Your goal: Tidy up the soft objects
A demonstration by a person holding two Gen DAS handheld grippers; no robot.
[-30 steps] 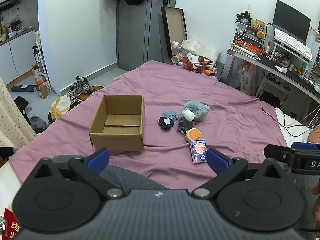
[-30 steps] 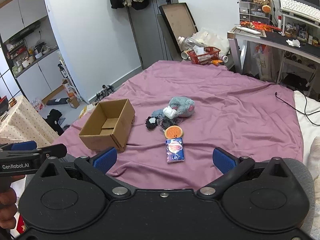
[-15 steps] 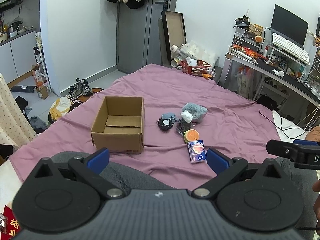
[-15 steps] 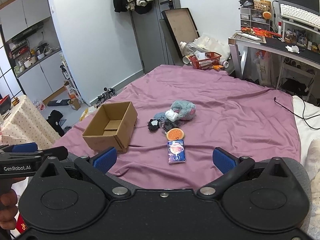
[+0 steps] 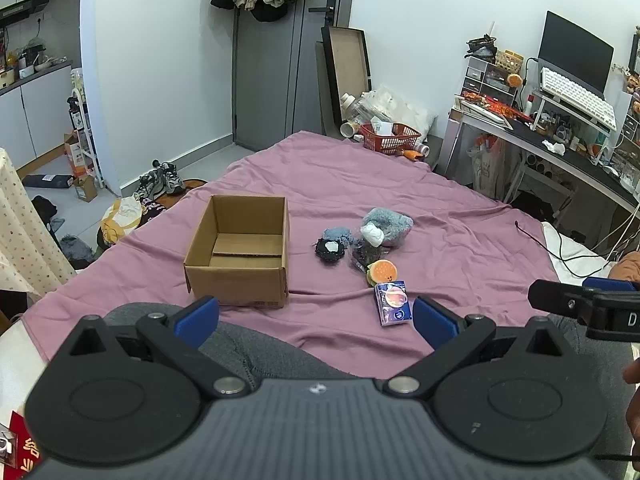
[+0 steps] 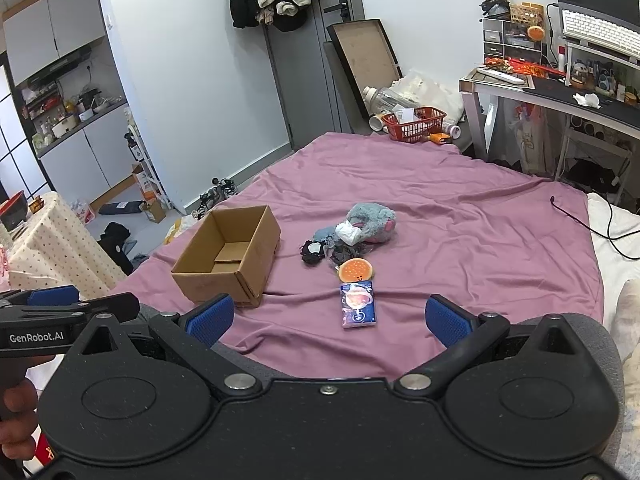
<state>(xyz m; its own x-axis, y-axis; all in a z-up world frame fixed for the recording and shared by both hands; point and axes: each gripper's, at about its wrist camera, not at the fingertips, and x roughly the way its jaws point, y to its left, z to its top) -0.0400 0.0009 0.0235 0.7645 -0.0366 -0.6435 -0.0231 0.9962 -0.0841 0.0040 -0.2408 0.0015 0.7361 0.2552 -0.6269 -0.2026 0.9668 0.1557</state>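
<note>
An open cardboard box [image 5: 240, 252] [image 6: 228, 256] sits empty on the purple bed sheet [image 5: 400, 184]. To its right lies a cluster: a grey-blue plush toy [image 5: 388, 226] [image 6: 370, 222], a small blue soft piece [image 5: 337, 234], a black round soft object [image 5: 330, 249] [image 6: 313, 251], a dark bag [image 5: 366, 254], an orange burger toy [image 5: 382, 271] [image 6: 356, 270] and a blue packet [image 5: 393, 302] [image 6: 358, 304]. My left gripper [image 5: 316, 316] and right gripper [image 6: 328, 316] are both open and empty, held near the bed's near edge, well short of the objects.
A red basket [image 5: 390, 138] and clutter stand beyond the bed's far end. A desk [image 5: 560, 148] with keyboard and monitor is at the right. A black cable [image 5: 548, 244] lies on the sheet at right. Shoes and bags lie on the floor at left.
Both grippers have pulled back or tilted up slightly; the box and objects sit a little farther and lower in view. Nothing was grasped or moved.
</note>
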